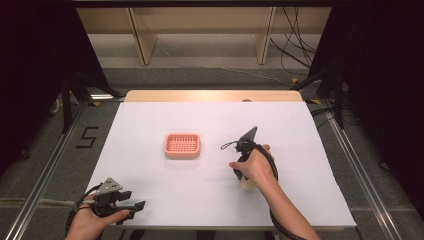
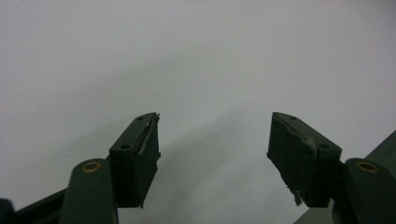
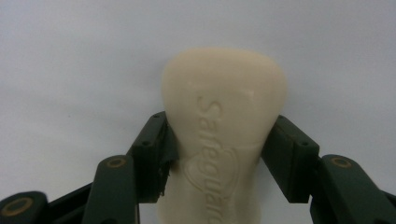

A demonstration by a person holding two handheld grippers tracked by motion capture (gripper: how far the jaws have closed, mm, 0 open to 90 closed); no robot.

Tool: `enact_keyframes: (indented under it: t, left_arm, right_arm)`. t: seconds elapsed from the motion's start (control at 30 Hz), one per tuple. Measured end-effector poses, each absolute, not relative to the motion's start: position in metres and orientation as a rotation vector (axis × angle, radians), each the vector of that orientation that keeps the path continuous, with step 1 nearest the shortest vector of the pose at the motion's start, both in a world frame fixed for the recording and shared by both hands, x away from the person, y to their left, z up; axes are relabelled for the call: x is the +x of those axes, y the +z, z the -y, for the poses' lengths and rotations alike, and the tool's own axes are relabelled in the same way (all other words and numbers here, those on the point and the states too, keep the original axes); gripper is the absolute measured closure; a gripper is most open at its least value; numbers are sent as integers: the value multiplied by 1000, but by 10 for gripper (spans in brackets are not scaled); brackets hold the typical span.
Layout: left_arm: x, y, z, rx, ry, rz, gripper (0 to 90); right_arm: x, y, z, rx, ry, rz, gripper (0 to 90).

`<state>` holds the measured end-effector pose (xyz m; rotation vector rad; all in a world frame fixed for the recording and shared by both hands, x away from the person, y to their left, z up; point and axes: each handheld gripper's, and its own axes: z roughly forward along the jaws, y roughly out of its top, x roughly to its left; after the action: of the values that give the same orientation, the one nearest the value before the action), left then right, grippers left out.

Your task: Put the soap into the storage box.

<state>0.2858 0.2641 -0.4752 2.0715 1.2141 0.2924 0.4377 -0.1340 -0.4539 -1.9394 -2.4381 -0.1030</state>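
Observation:
A cream soap bar (image 3: 224,102) with raised lettering lies on the white table (image 1: 210,117). My right gripper (image 3: 219,140) is shut on it, one pad against each long side. In the high view the soap bar (image 1: 246,185) peeks out under the person's right hand, right of centre, where the right gripper (image 1: 244,179) points back toward the front edge. A pink slotted soap dish (image 1: 182,145) sits mid-table, to the left of that hand and apart from it. My left gripper (image 1: 137,206) rests at the front left corner; its jaws (image 2: 215,135) stand wide open over bare white surface.
The white sheet covers the table, with a wooden strip (image 1: 215,95) along the far edge. Metal rails (image 1: 47,165) run along both sides. Cables (image 1: 292,47) trail on the floor behind. A shelf frame (image 1: 142,40) stands beyond the table.

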Motion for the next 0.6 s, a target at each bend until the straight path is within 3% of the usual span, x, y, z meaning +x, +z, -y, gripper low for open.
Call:
enact_keyframes:
  t: [0.6]
  left_arm:
    - [286, -476, -263, 2071, 282, -1209, 333]
  right_arm:
    - [433, -453, 139, -1815, -132, 2508, 495]
